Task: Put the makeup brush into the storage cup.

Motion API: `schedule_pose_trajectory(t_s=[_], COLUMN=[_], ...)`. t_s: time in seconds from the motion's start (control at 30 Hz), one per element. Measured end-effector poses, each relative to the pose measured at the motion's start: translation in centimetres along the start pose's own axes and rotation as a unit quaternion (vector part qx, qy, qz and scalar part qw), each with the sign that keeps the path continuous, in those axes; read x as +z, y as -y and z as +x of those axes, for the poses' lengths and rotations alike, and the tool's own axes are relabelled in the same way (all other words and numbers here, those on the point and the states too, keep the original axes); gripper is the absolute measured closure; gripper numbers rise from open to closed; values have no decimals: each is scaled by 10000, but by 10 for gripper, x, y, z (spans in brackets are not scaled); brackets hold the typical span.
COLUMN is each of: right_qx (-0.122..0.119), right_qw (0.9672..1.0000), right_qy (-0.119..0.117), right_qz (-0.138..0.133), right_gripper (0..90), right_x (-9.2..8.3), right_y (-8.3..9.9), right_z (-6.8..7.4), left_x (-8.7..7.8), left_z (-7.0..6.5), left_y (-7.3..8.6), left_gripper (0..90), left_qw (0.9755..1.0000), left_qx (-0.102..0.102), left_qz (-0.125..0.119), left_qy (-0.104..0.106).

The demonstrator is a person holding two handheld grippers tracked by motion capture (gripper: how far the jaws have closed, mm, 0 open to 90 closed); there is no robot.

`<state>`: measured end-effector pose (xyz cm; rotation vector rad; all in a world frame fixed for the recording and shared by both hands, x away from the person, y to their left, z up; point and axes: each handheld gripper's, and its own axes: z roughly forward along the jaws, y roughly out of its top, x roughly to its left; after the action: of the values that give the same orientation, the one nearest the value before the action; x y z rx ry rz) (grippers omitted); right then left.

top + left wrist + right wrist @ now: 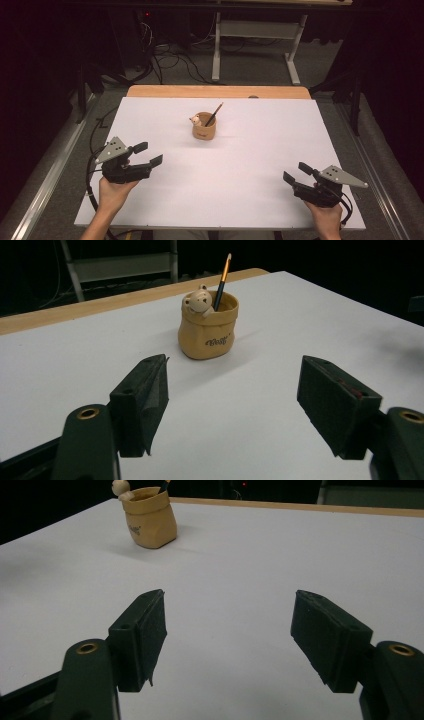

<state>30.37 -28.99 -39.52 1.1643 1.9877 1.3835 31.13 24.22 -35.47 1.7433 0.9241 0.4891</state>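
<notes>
So, a tan pot (204, 127) is seen standing upright mid-table (260, 175), toward the far edge, with a pencil (215, 114) leaned inside and a little bear (196, 301) perched on its rim. Dark script is printed on the front, too small to be read for sure. Left gripper (148, 154) and right gripper (296, 173) are held wide apart, empty, well short of the pot.

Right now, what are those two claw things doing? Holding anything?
Left gripper: open, holding nothing, aimed toward the pen pot.
Right gripper: open, holding nothing, over the white table.
</notes>
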Motion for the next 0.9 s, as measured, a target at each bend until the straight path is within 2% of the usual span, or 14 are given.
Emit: schedule_pose_trajectory(t_s=[0.73,0.9], right_qx=[-8,-14], right_qw=[10000,10000], right_qy=[-9,-7], right_qz=[10,0], right_gripper=[323,323], right_x=[0,0], right_y=[0,0], right_z=[1,0], left_x=[3,4], left_z=[-5,-6], left_y=[10,12], left_gripper=[290,291], left_qw=[9999,10000], left_qx=[2,-10], left_qz=[106,62], left_qy=[18,-9])
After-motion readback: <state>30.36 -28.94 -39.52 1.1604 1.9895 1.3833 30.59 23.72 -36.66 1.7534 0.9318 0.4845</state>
